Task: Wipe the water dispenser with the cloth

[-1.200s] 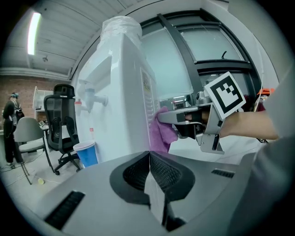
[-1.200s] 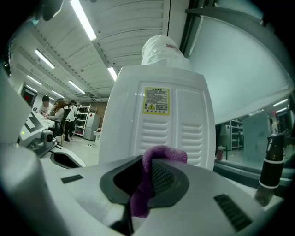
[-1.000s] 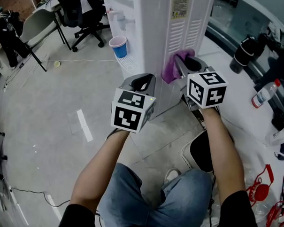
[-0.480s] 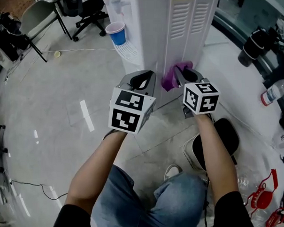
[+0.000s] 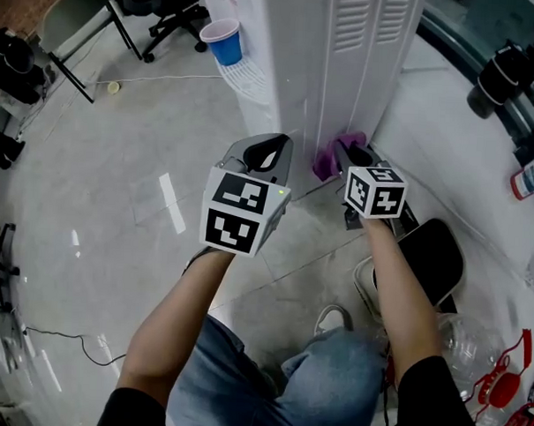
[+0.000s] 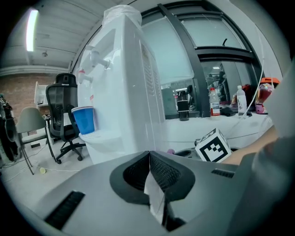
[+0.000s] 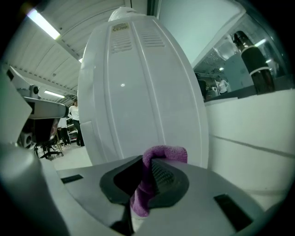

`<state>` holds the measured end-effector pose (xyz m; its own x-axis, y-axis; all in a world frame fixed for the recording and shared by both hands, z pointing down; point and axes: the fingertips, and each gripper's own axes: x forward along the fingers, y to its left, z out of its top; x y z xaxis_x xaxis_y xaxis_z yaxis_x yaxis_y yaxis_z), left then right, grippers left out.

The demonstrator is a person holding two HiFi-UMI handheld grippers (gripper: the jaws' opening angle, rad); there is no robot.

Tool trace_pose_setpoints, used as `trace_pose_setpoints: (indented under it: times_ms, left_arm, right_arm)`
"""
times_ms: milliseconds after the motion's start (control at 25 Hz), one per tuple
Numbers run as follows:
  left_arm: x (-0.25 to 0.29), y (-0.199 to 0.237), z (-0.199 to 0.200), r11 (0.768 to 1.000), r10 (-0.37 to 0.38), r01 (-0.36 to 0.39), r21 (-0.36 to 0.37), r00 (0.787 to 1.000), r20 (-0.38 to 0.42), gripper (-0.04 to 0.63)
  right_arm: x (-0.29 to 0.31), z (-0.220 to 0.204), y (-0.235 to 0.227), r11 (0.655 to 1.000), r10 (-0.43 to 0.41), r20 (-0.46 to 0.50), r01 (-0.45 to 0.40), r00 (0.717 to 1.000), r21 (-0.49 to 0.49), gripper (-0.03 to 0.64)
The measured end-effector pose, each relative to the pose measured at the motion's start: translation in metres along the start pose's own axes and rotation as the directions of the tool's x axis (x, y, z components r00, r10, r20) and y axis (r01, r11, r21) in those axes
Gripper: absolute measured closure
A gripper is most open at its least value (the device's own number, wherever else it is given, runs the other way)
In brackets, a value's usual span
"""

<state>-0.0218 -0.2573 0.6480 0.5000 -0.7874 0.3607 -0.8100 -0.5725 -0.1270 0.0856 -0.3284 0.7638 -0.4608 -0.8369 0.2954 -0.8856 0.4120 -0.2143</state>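
Note:
The white water dispenser (image 5: 345,52) stands ahead of me, its ribbed side panel facing me. My right gripper (image 5: 340,153) is shut on a purple cloth (image 5: 333,158) and presses it low against that panel, near the floor. In the right gripper view the purple cloth (image 7: 152,177) sticks out between the jaws, right before the water dispenser (image 7: 138,92). My left gripper (image 5: 268,150) is shut with nothing in it, held left of the cloth and short of the dispenser's corner. In the left gripper view the water dispenser (image 6: 124,101) rises just ahead.
A blue cup (image 5: 225,42) sits on the dispenser's drip tray (image 5: 246,74). Office chairs (image 5: 166,5) stand at the back left. A black bin (image 5: 424,259) is by my right arm, and a white counter (image 5: 481,164) with bottles runs along the right.
My right gripper has slid the cloth down the dispenser's side panel, from mid-height to near the floor. The left gripper has stayed at about the same place.

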Motion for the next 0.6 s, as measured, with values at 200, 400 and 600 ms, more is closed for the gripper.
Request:
trace_pose_setpoints:
  times_ms: [200,400,600]
  left_arm:
    - [-0.003,0.006,-0.017,1.0,0.015,-0.016,-0.013,1.0,-0.027,0.569]
    - [-0.005,0.01,-0.02,1.0,0.027,-0.027,-0.013,0.999,-0.03,0.569]
    - [-0.01,0.012,-0.01,1.0,0.026,-0.027,-0.012,0.999,-0.023,0.569]
  right_arm:
    - [0.012,-0.039,-0.003,0.999,-0.005,-0.065,0.008,0.998,0.032,0.584]
    - [0.013,-0.045,-0.006,0.999,-0.009,-0.081,0.013,0.997,0.048,0.584]
    - [-0.003,-0.023,0.006,1.0,0.006,-0.049,-0.005,0.999,0.018,0.584]
